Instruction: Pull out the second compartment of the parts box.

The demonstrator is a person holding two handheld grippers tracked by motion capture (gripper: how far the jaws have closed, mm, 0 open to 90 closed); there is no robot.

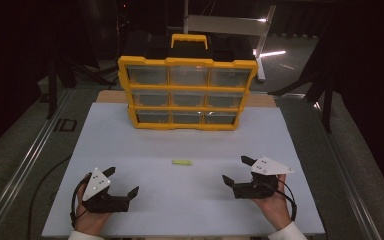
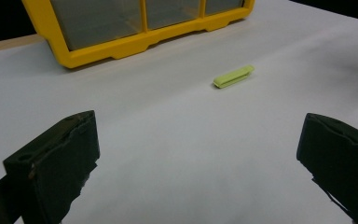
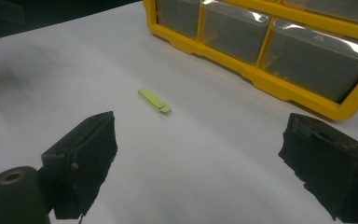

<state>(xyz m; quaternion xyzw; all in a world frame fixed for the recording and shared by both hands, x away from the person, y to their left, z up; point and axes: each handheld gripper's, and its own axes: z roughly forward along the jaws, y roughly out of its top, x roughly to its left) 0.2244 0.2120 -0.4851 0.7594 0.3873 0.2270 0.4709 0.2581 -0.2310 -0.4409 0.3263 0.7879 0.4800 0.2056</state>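
**Between two spread grippers, a green strip waits**

From above, the small flat lime-green plastic strip (image 1: 182,162) lies on the white table (image 1: 130,145), long axis crosswise, between the left gripper (image 1: 121,181) and right gripper (image 1: 235,170), both gaping and empty. It looks slightly nearer the right one. Behind stands the yellow-framed organiser of clear drawers (image 1: 187,93).

Left gripper view: the strip (image 2: 233,76) sits ahead and rightward, jaws wide apart.

Right gripper view: the strip (image 3: 154,100) sits ahead, slightly leftward, lying aslant; jaws wide apart.
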